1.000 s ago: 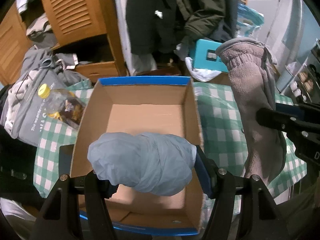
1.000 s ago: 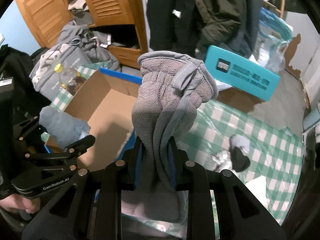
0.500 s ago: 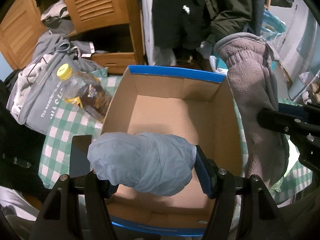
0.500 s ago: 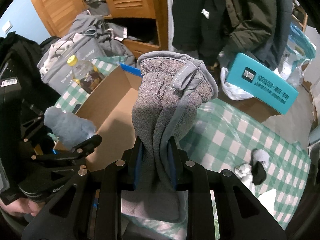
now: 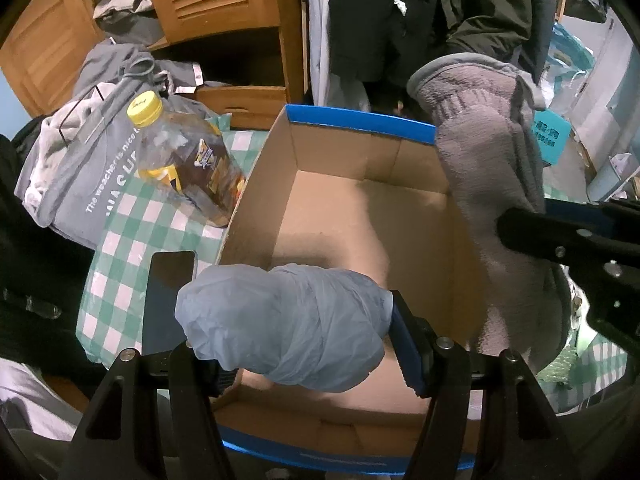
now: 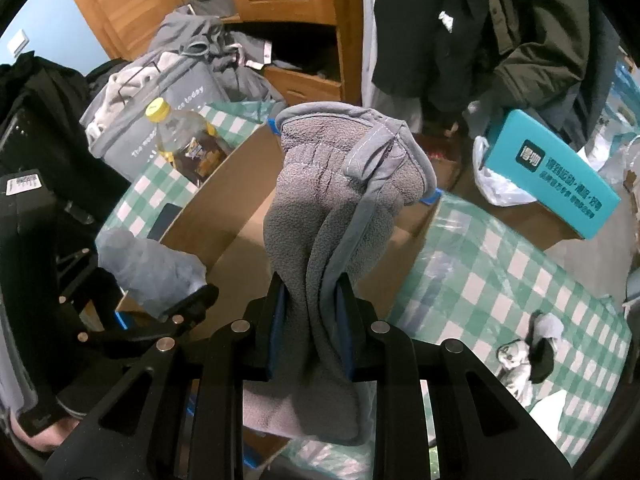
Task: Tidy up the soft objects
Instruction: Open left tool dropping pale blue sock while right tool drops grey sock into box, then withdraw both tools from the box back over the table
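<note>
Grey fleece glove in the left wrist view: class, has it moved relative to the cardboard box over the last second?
Yes. The grey fleece glove sat right of the cardboard box; now it overlaps the box's right wall.

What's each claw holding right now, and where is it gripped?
Left claw: pale blue bundle, gripped across its ends. Right claw: grey fleece glove, pinched mid-length.

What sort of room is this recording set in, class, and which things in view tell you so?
Most likely a cluttered bedroom or closet corner at home: a louvred wooden wardrobe, dark coats hanging beside it, and a table under a green checked tablecloth.
</note>
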### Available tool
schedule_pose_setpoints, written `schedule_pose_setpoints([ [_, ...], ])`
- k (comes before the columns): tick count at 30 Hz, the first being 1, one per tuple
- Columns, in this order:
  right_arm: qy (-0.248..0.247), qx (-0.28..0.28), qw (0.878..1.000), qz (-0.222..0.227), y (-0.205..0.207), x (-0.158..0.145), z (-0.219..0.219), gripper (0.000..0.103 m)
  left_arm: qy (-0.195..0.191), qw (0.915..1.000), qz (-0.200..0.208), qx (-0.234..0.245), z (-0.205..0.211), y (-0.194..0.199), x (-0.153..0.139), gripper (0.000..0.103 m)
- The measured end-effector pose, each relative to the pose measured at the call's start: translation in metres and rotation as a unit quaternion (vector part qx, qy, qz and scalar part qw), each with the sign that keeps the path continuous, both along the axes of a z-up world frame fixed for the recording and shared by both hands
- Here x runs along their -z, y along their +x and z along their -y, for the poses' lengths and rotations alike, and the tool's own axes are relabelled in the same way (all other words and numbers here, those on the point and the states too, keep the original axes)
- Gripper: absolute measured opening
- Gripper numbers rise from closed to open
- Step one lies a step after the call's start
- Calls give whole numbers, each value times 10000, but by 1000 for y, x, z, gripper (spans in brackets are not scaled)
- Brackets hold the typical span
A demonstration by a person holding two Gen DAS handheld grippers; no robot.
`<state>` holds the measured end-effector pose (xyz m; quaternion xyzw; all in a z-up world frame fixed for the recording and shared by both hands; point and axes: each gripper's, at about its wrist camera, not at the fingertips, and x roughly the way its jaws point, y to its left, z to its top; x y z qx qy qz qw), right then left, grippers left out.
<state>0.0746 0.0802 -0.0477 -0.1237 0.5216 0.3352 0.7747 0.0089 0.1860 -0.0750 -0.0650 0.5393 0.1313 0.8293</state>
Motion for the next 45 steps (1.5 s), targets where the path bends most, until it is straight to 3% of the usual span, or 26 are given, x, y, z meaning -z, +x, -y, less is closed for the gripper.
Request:
schedule_pose_setpoints([
  [9, -107, -138, 9997, -171, -1, 16, -16, 24, 33, 9999, -109, -121, -7, -1, 5, 67],
  [12, -157, -140, 9997, -145, -3, 18, -18, 42, 55, 9997, -158, -184, -10, -2, 6, 69],
  [18, -204, -48, 9997, -147, -1, 19, -15, 47, 37, 9994, -198, -264, -13, -4, 5, 73],
  [20, -147, 5, 9998, -128, 0, 16, -12, 57, 37, 9994, -190, -277, -13, -4, 4, 75],
  [22, -103, 50, 9999, -93, 0, 13, -10, 61, 48, 9995, -158, -259, -11, -4, 2, 79],
  [45, -83, 448, 9989, 96, -4, -4, 45, 68, 136, 9996, -21, 256, 36, 1, -16, 81],
])
